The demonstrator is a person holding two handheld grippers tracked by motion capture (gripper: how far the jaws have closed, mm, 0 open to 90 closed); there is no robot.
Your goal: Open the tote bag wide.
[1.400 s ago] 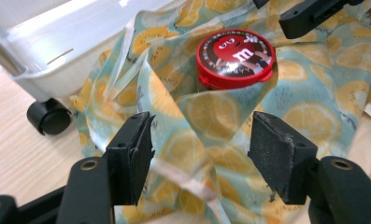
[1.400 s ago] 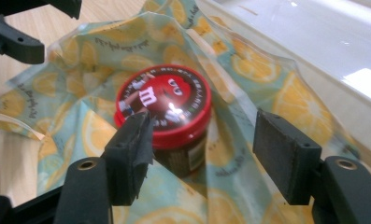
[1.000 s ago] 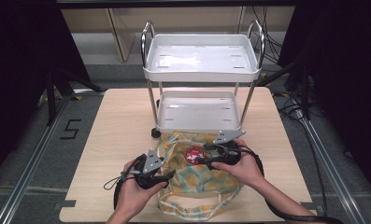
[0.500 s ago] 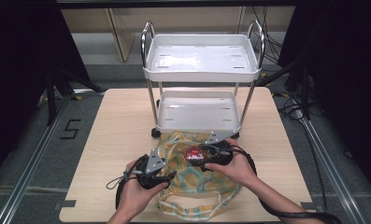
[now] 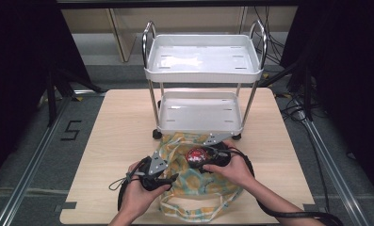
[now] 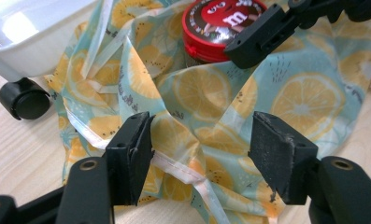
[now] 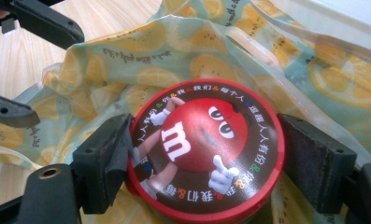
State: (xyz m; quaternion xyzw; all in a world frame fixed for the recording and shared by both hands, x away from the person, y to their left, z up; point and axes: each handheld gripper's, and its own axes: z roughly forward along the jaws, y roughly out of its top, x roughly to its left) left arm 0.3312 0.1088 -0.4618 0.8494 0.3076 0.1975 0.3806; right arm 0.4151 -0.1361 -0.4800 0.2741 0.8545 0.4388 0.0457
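Pale wood table (image 5: 123, 122) on a grey floor, dark surroundings. White two-tier cart (image 5: 203, 66) stands at the far side of the table, just beyond both grippers; a black caster (image 6: 23, 99) and the lower tray corner sit up-left of the left jaws in the left gripper view.

Lemon-print bag (image 5: 194, 188) lies crumpled on the table under and between both grippers, its far edge against the cart base, its straps trailing back toward the person.

Right gripper (image 7: 204, 158), (image 5: 201, 159): jaws straddle the red candy tin (image 7: 204, 154), lid facing the camera. Its jaws have just been opening, with the tin between them. Left-hand jaw in the right gripper view is at the tin's rim with a bit of bag fabric bunched there; the right-hand jaw stands just clear of the rim with a thin gap. No squeeze visible. Tin sits in the bag's opening, fabric all around it.

Left gripper (image 6: 199, 154), (image 5: 173, 178): jaws spread wide, a raised fold of the bag's rim lies between them, pads not pressing on it. Tin (image 6: 220, 28) is ahead of and above these jaws, with the right gripper's black jaw crossing in front of it. Bag folds stand between the left jaws and the tin.
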